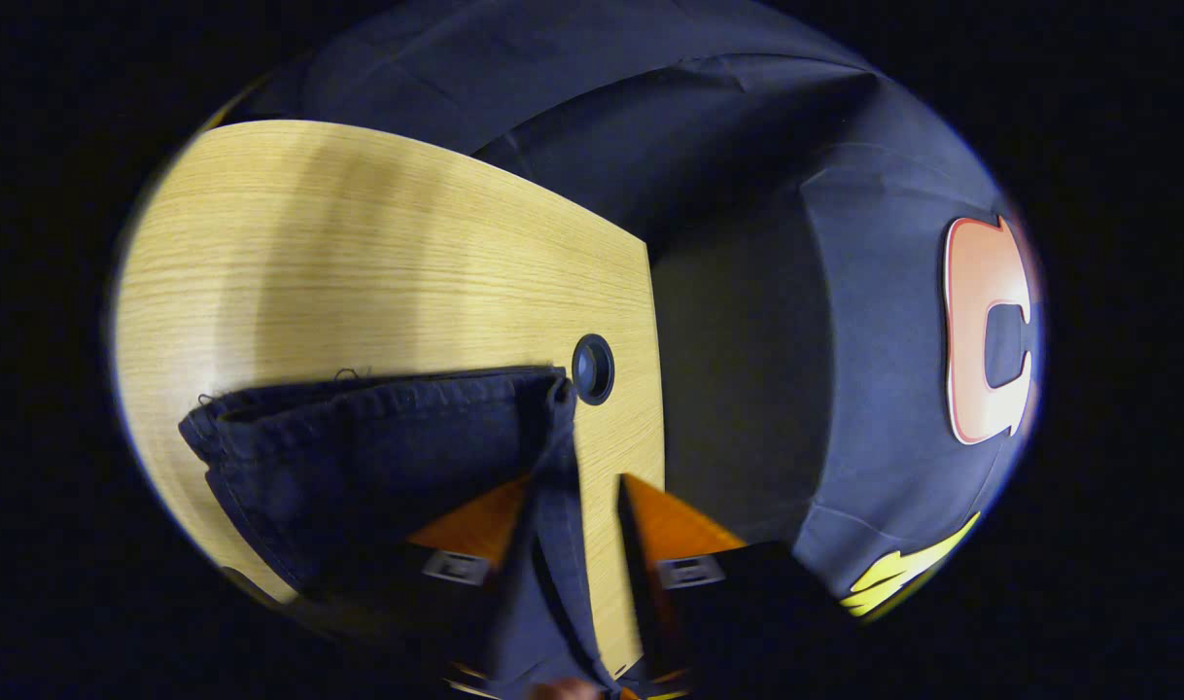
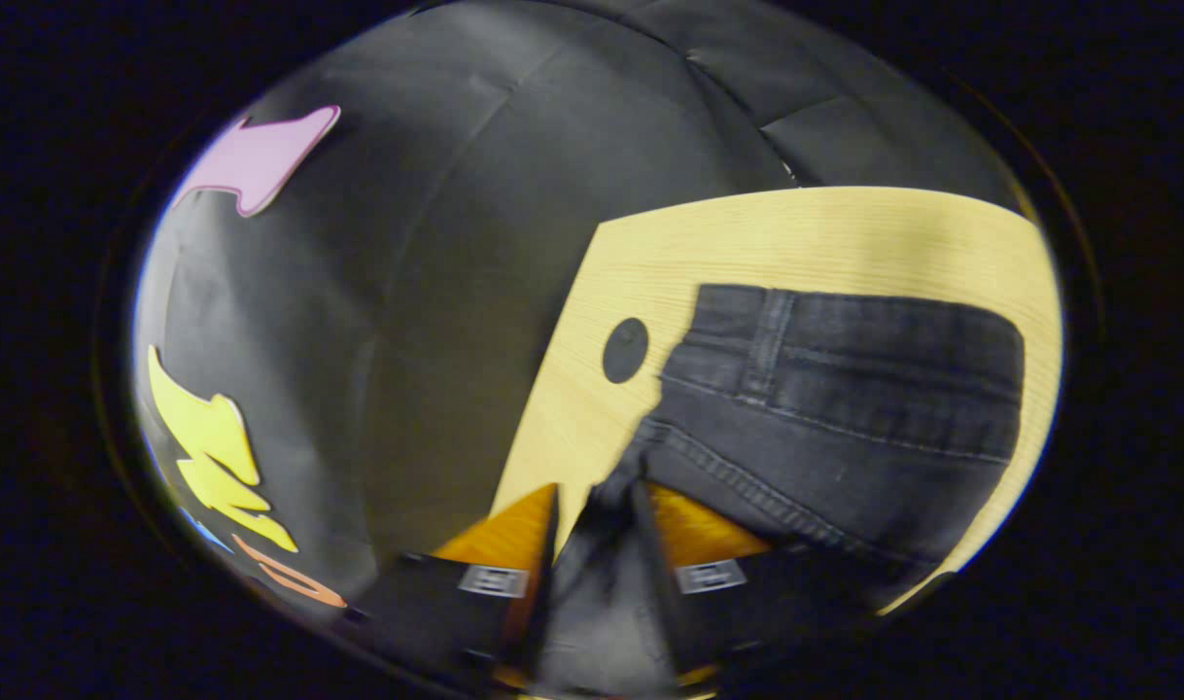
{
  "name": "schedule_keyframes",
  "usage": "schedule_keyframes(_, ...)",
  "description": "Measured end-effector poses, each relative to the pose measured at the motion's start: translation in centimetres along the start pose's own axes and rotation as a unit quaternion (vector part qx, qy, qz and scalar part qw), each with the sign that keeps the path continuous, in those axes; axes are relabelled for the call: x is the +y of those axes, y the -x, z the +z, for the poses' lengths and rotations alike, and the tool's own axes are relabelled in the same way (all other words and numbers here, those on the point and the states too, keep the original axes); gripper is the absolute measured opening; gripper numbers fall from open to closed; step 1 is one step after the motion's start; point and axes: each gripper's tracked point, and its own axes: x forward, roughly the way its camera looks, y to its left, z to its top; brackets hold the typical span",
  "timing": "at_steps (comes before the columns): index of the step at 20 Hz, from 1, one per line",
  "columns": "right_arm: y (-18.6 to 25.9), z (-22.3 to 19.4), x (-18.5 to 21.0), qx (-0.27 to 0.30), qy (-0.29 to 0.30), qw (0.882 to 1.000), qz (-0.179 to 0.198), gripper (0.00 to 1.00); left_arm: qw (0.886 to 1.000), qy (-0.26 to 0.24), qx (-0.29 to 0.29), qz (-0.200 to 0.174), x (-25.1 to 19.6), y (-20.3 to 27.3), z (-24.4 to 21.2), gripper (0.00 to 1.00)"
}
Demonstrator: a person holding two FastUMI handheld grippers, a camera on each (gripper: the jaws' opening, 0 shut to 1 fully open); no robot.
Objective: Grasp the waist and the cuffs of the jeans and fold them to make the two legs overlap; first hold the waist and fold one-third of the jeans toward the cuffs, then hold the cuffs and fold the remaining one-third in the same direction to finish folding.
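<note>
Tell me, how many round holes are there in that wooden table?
1 in each view, likely the same hole: near the table edge, beside the jeans in the left gripper view, and left of the waistband in the right gripper view. The jeans may hide others.

Jeans [image 2: 845,408] dark, near-black denim; table [image 1: 359,272] pale wood grain.

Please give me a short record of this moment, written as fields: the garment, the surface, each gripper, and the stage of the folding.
garment: dark jeans, waist with belt loop in the right gripper view, cuffs in the left gripper view
surface: wooden table with a round cable hole
left gripper: cloth lies between the fingers, grip unclear
right gripper: shut on jeans at the waist side
stage: a fold appears under way
</note>
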Motion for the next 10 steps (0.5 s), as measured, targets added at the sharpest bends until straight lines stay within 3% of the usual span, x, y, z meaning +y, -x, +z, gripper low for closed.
schedule_keyframes(1, 0.0, -0.1, -0.1, -0.002, 0.005, 1.000, -0.001, 0.68, 1.000, -0.003, -0.003, -0.001, -0.2, 0.7, 0.4, 1.00)
schedule_keyframes(2, 0.0, -0.3, -0.1, 0.000, 0.014, 1.000, -0.004, 0.88, 1.000, 0.001, 0.001, -0.006, -0.6, 1.1, 0.4, 0.98)
schedule_keyframes(4, 0.2, -0.6, 0.3, 0.004, 0.018, 1.000, -0.004, 0.88, 1.000, 0.008, 0.003, -0.020, -1.3, 0.9, -0.1, 0.99)
schedule_keyframes(5, 0.4, -0.8, 0.9, 0.009, 0.012, 1.000, 0.003, 0.96, 0.999, 0.001, 0.002, -0.032, -2.1, 1.3, -0.3, 0.99)
schedule_keyframes(6, 0.9, -1.0, 1.2, 0.013, 0.011, 1.000, 0.010, 0.88, 0.999, -0.015, 0.002, -0.046, -3.1, 2.5, -0.6, 0.99)
schedule_keyframes(7, 1.6, -0.9, 1.6, 0.011, 0.016, 1.000, 0.018, 0.96, 0.997, -0.040, 0.000, -0.060, -4.1, 2.8, -1.0, 0.99)
schedule_keyframes(10, 4.1, -0.3, 3.0, 0.003, 0.025, 0.999, 0.043, 0.96, 0.988, -0.121, -0.009, -0.091, -7.1, 5.9, -2.4, 0.98)
